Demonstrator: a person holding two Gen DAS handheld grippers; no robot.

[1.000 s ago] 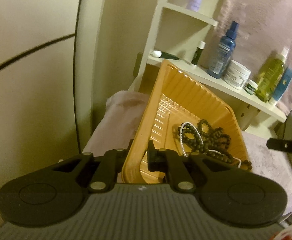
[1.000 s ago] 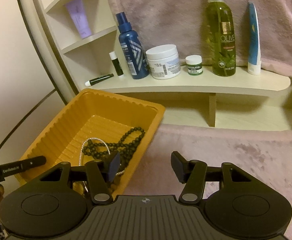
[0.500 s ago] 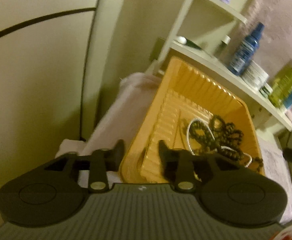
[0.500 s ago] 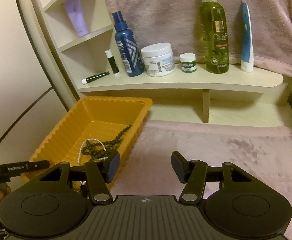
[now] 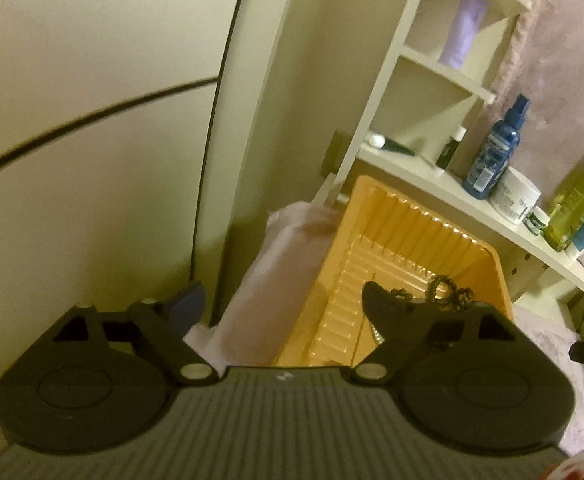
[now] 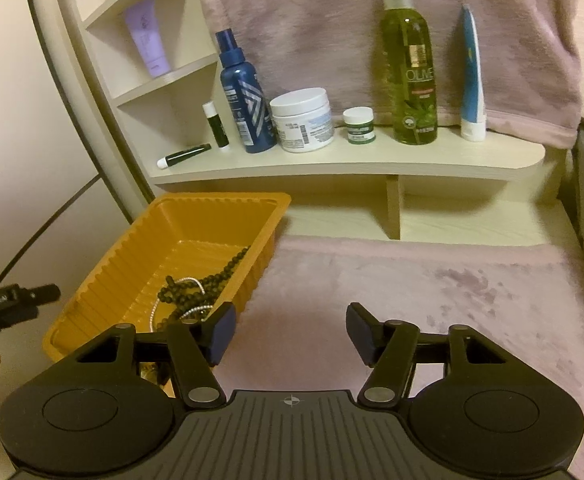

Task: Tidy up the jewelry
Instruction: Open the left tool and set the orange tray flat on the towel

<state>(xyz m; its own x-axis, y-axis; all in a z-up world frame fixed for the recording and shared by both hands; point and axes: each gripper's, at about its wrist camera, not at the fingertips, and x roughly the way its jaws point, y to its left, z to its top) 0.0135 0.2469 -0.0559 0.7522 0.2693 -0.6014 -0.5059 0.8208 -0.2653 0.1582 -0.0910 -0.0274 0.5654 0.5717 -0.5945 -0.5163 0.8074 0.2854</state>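
Observation:
An orange ribbed plastic tray (image 6: 103, 280) sits on the pink cloth at the left, below the shelf. Inside it lie a dark bead necklace (image 6: 207, 284) and a white pearl strand (image 6: 189, 280). In the left wrist view the tray (image 5: 480, 252) lies ahead and the dark beads (image 5: 448, 292) show just past the right finger. My left gripper (image 5: 279, 300) is open and empty, above the tray's near left edge. My right gripper (image 6: 289, 330) is open and empty over the pink cloth, just right of the tray.
A cream shelf (image 6: 352, 164) holds a blue spray bottle (image 6: 245, 96), a white jar (image 6: 302, 120), a small green jar (image 6: 358, 124), a green olive bottle (image 6: 410, 68) and a blue tube (image 6: 472, 76). A pink towel (image 6: 524, 40) hangs behind. A pink cloth (image 6: 432, 280) covers the surface.
My left gripper let go of the tray's rim, opened wide and drew back. The tray settled flat on the cloth. My right gripper pulled back a little.

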